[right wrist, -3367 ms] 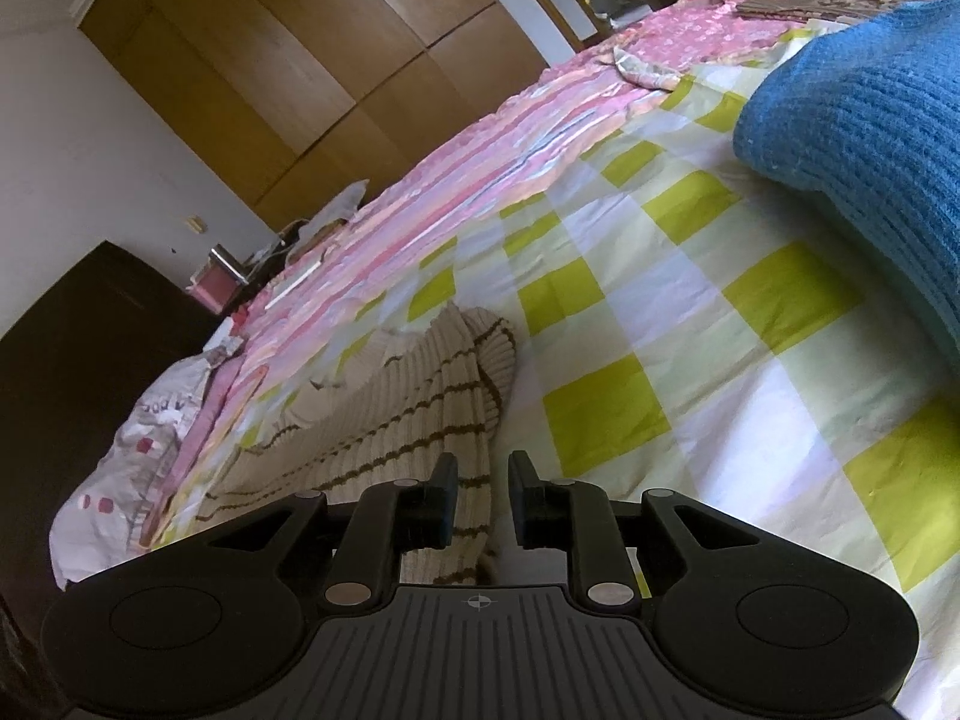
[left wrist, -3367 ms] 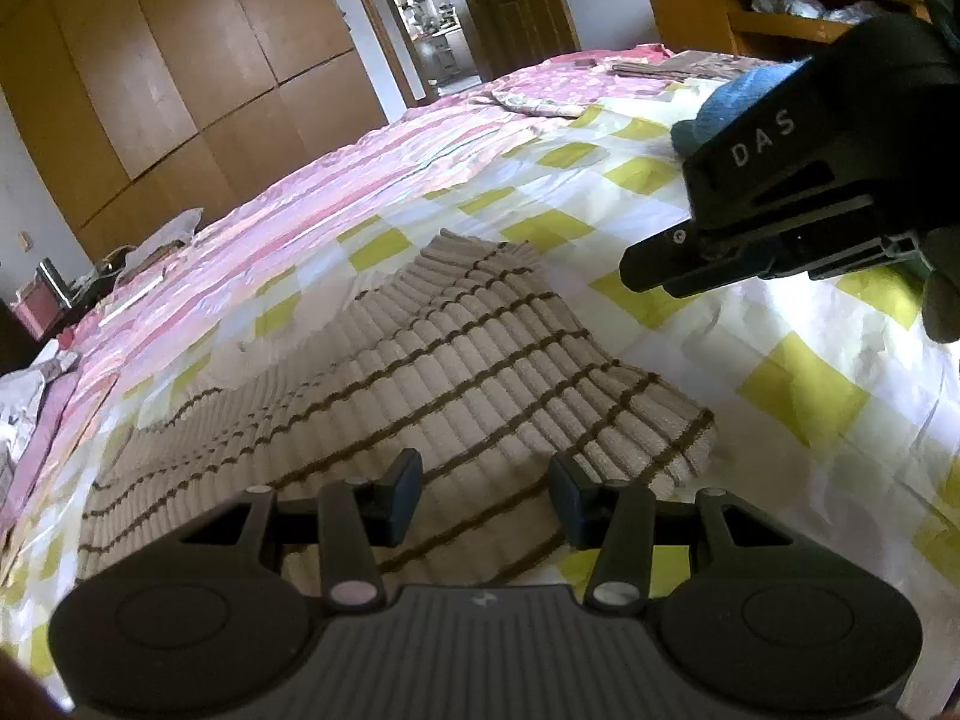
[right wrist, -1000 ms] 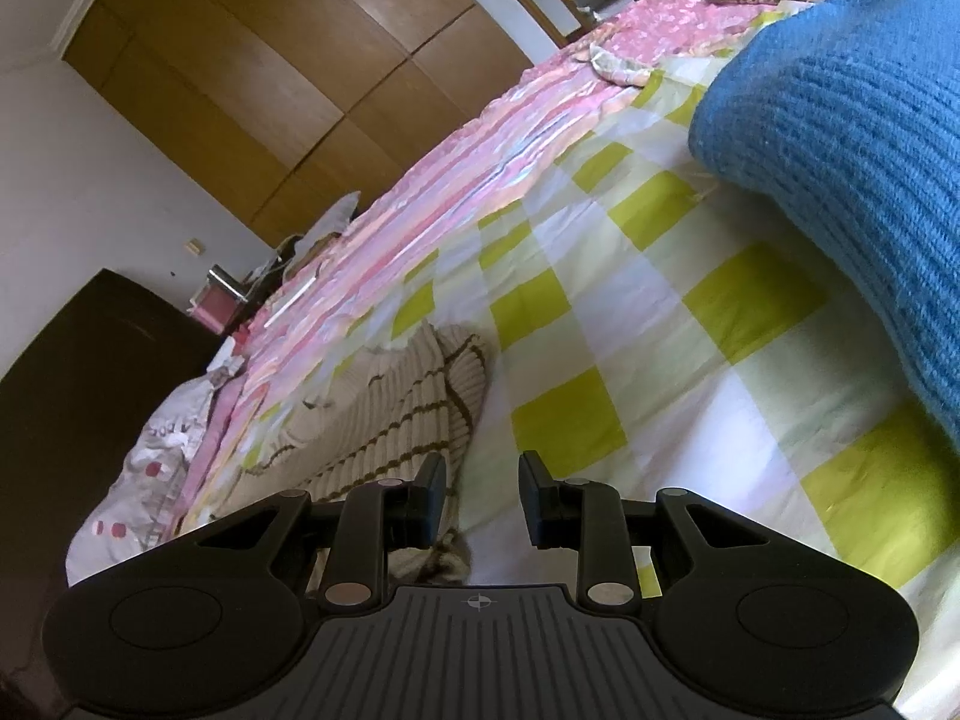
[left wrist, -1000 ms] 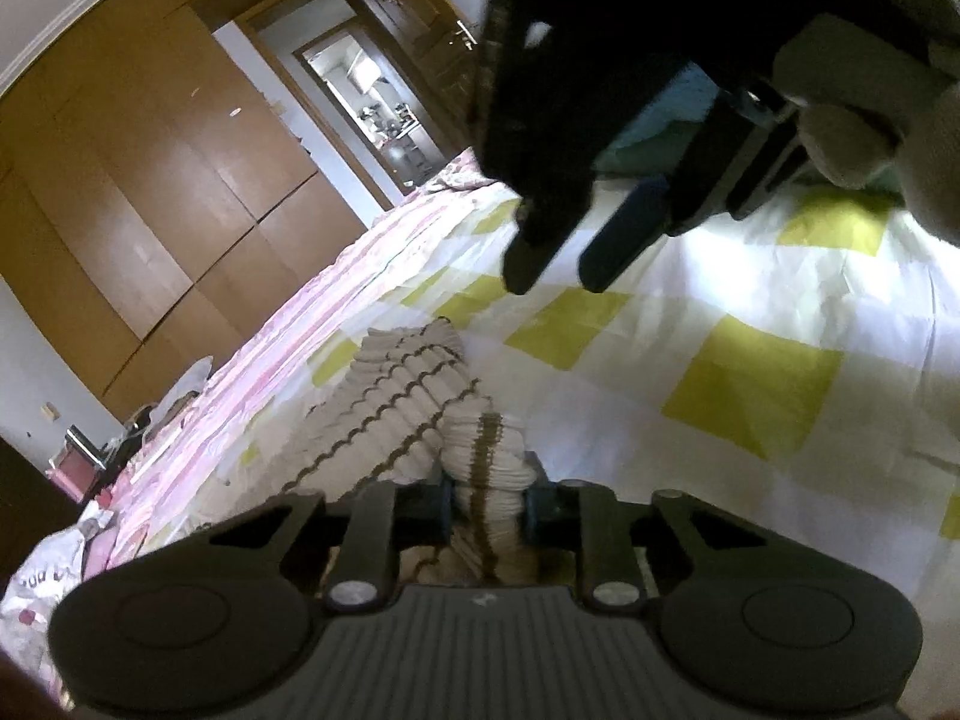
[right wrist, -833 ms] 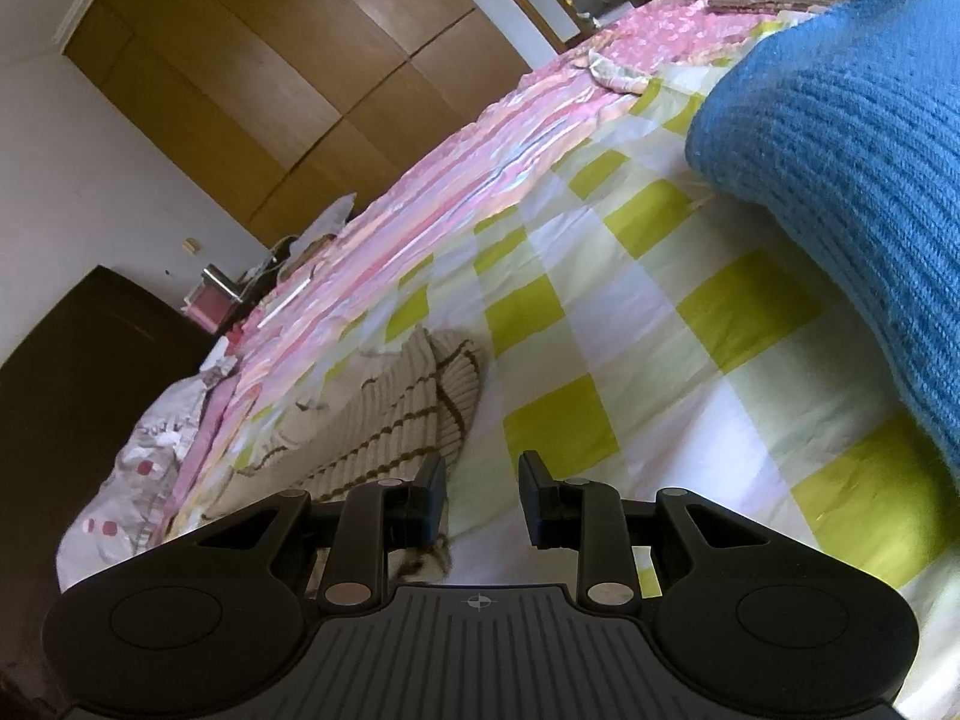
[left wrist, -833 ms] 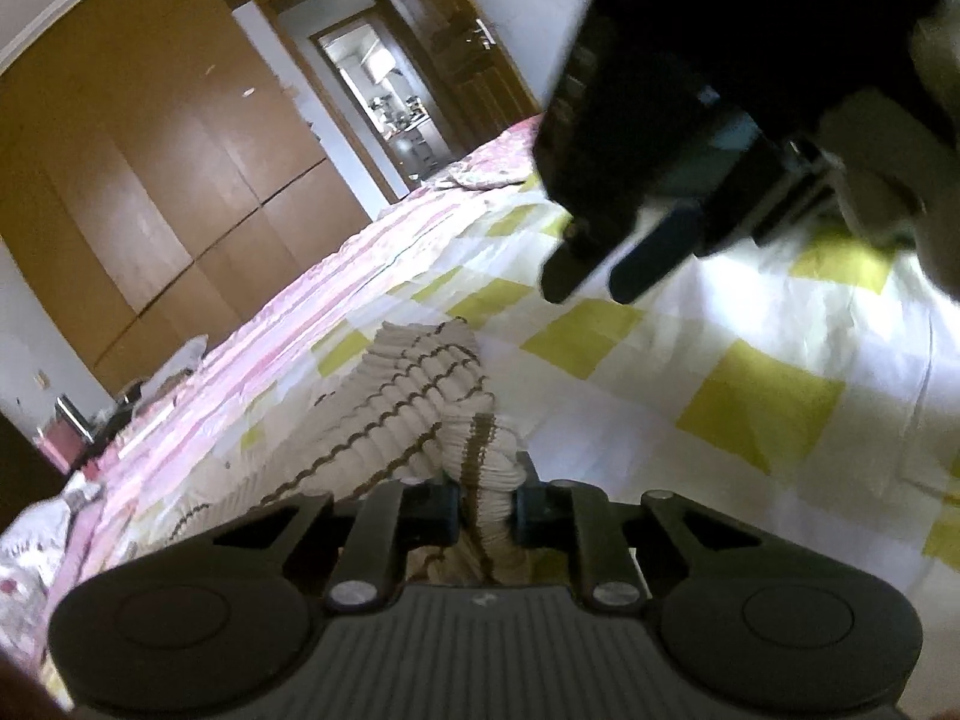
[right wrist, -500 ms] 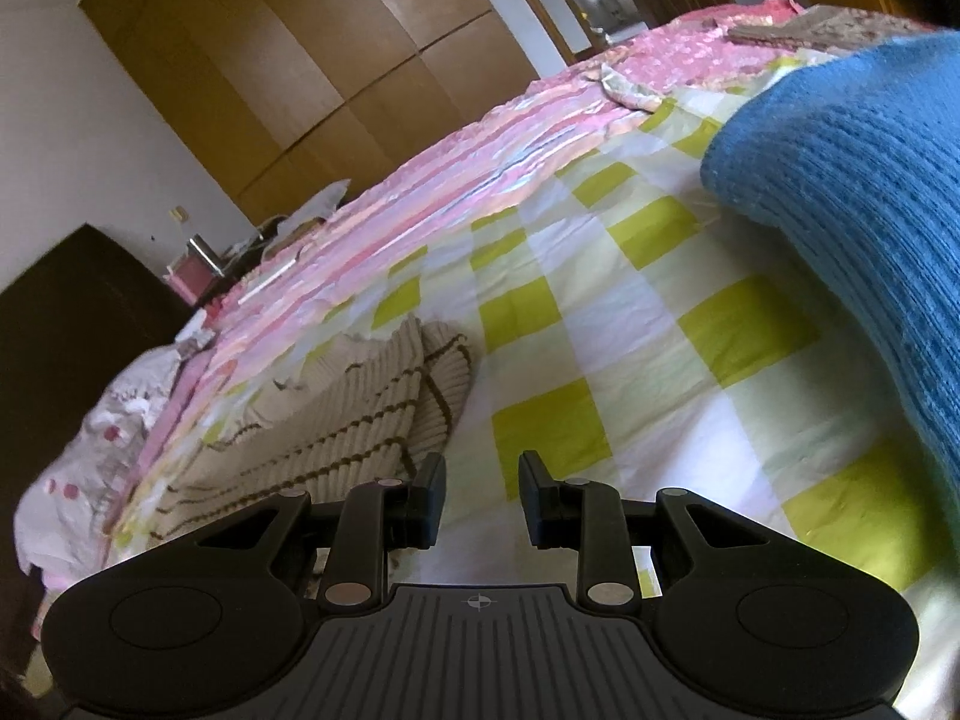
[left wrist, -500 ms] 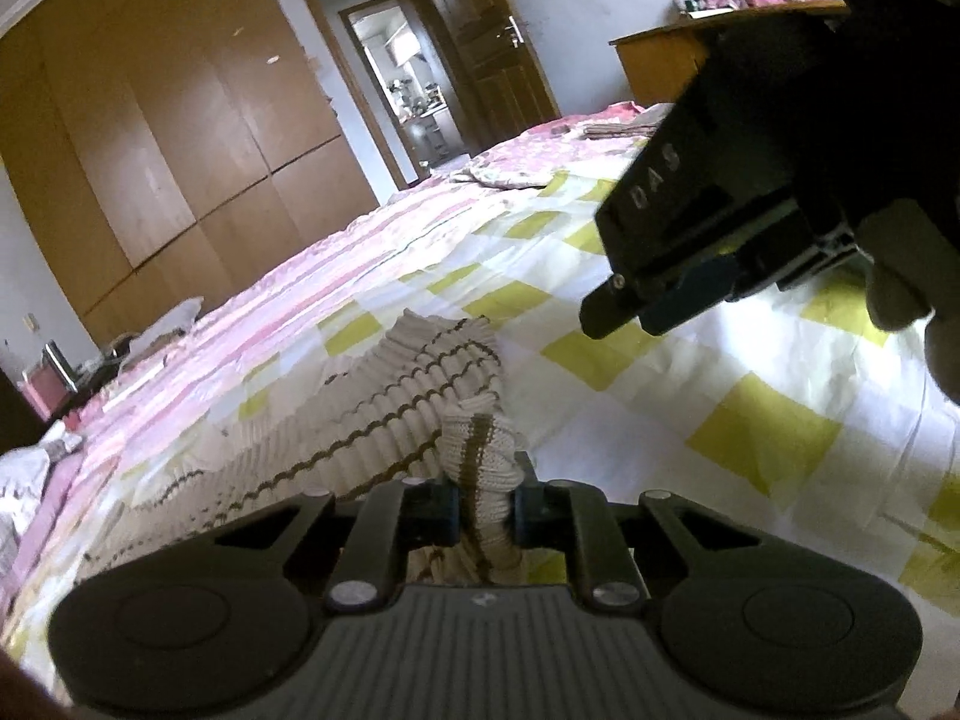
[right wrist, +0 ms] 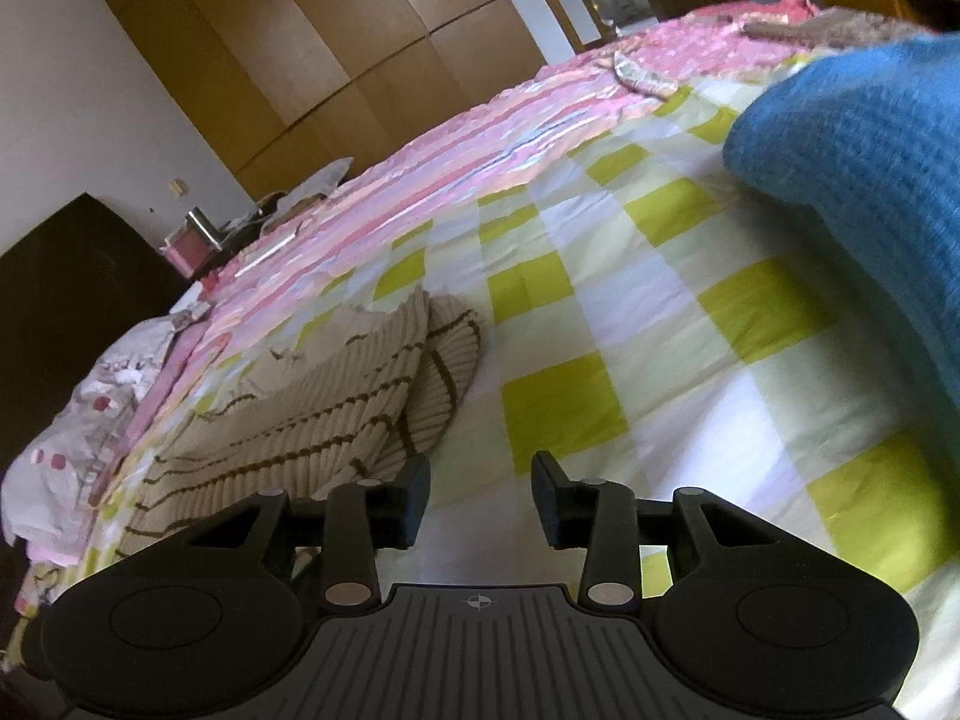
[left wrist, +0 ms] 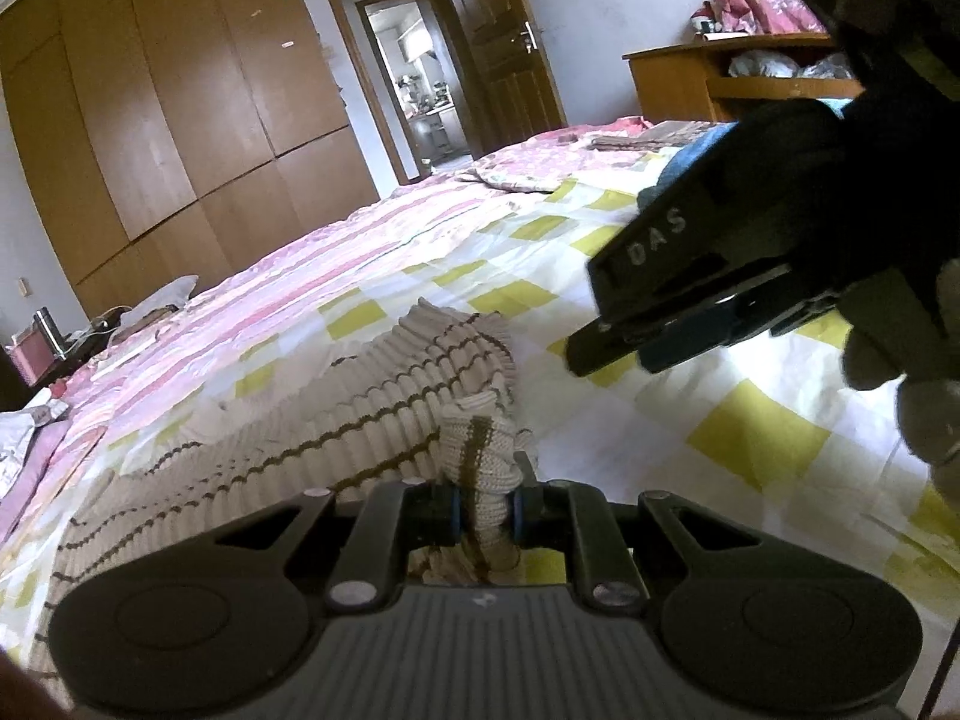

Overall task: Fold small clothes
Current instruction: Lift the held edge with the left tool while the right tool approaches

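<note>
A beige ribbed knit garment with thin brown stripes [left wrist: 336, 420] lies on the yellow-and-white checked bedsheet [left wrist: 660, 420]. My left gripper [left wrist: 485, 510] is shut on a bunched edge of it, lifted slightly off the sheet. In the right wrist view the same garment [right wrist: 336, 408] lies to the left, partly folded over. My right gripper [right wrist: 480, 492] is open and empty above the sheet [right wrist: 630, 360], just right of the garment's edge. It also shows from the side in the left wrist view [left wrist: 618, 348], hovering right of the garment.
A blue knit garment [right wrist: 858, 150] lies at the right of the bed. A pink striped cover [left wrist: 300, 282] lies beyond the checked sheet. Wooden wardrobes [left wrist: 168, 108] and an open door stand behind. A wooden shelf [left wrist: 720, 78] stands at the far right.
My left gripper closed on the garment's edge and holds it, and has lowered toward the bed. My right gripper has opened wider and drawn slightly away from the garment.
</note>
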Demonstrator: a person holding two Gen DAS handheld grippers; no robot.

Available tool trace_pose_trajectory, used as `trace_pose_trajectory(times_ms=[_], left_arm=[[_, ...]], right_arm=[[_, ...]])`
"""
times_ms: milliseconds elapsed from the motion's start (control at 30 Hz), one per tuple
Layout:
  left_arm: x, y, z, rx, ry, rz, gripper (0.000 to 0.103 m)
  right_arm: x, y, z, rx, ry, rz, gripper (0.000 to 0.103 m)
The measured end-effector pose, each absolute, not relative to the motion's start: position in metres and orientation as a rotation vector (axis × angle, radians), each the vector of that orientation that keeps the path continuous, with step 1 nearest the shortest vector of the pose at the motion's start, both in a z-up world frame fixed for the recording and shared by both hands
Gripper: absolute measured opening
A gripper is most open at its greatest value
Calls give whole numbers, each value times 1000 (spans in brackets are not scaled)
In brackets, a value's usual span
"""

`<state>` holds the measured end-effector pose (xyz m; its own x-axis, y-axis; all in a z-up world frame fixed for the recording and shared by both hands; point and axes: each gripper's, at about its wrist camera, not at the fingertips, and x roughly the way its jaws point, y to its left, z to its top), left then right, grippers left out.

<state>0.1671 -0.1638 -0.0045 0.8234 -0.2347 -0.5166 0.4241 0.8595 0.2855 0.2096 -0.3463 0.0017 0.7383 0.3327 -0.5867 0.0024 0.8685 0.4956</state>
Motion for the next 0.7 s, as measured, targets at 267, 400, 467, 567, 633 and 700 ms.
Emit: trace_pose_trajectory(times_ms=[267,400,467,567,633,700], left_arm=[[172,-150,-6,326,491,-412,22],[173,-145,-8,302,485,-425,22],[172,-145,-10,292,481,-430,22],[174,-146,-12,277,482,-442,22],[174,-146,-13,272,479,-450,22],[174,-148,-14,270,477,-454,22]], right_arm=[[236,-354,-17,712,776,239,47],[259,-343,-19,721,781,245,53],[270,-340,-22,750,784,246,54],[282,-338,-25,784,769,235,54],[290,-338,-28,801,759,222,54],[297,-336,-30,812,748,219,54]])
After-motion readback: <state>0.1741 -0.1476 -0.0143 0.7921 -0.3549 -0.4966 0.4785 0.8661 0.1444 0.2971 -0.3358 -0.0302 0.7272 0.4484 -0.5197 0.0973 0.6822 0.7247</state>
